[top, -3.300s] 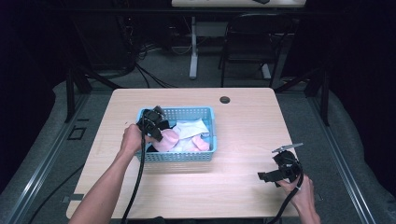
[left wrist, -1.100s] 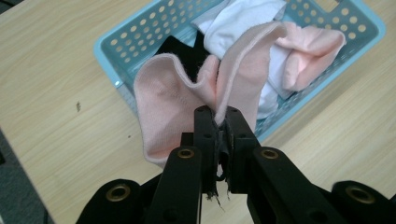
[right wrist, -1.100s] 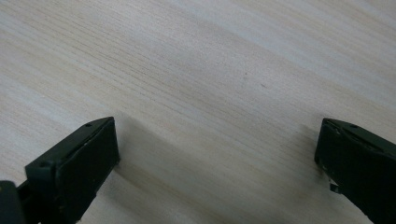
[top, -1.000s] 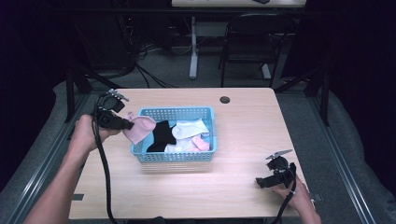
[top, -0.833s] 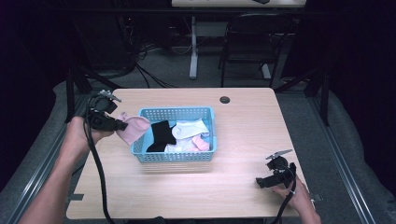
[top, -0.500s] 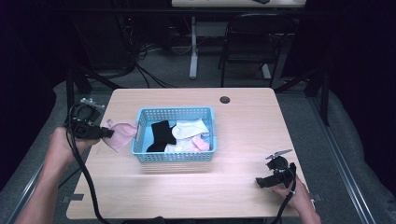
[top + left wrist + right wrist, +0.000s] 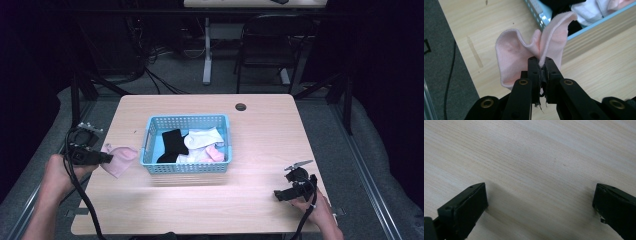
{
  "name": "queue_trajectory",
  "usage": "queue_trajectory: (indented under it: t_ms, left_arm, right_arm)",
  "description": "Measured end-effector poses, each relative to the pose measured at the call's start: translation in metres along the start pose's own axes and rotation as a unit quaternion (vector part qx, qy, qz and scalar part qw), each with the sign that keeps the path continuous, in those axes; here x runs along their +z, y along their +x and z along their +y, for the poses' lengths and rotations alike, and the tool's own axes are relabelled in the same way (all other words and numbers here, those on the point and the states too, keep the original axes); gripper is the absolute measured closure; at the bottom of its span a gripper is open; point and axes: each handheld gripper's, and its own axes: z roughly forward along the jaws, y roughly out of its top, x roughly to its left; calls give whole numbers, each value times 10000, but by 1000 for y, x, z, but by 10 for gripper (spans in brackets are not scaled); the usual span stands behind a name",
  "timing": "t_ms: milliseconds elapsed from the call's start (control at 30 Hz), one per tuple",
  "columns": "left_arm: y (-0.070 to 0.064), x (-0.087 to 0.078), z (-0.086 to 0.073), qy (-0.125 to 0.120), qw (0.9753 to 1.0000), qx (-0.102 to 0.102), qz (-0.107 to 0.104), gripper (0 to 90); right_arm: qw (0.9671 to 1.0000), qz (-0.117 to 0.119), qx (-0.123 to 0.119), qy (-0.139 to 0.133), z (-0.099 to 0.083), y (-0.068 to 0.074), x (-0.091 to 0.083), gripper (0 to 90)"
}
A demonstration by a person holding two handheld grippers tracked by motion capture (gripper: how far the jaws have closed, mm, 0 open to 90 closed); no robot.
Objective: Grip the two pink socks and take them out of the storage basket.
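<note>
Since the earlier frames the pink sock (image 7: 120, 159) has been lifted out of the blue basket (image 7: 150, 145) and carried to its left, over the bare tabletop at the table's left edge. It is pinched between the pressed-together jaws of the left gripper (image 7: 106, 158), and in the left gripper view the sock (image 7: 524, 50) is seen bunched at the jaw tips and fanned out above them. The right gripper (image 7: 281, 194) has hardly been shifted: it is held low over the near right part of the table (image 7: 210, 210), its jaws spread wide apart above bare wood with nothing between them. Just beside the sock, the basket's left wall is met; inside are laid a black sock (image 7: 170, 142), a white sock (image 7: 202, 139) and more pink cloth (image 7: 215, 153). Farther off, a round cable hole (image 7: 241, 107) is set in the light wooden top. Beyond the table, a dark chair (image 7: 270, 45), a desk leg (image 7: 206, 55) and loose cables (image 7: 150, 75) are seen on grey carpet in a dim room.
</note>
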Motion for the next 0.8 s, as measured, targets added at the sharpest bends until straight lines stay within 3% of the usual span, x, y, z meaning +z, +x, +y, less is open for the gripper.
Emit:
queue_trajectory:
  t_ms: [167,467,800]
  left_arm:
    - [7,14,-17,121,9997,-206,4,853]
    - [6,39,-36,222,9987,-448,-105,853]
    - [14,75,-57,424,9957,-799,-205,853]
  right_arm:
    - [10000,8,-16,26,0,0,0,0]
    - [10000,13,-22,41,0,0,0,0]
    - [10000,-8,11,19,0,0,0,0]
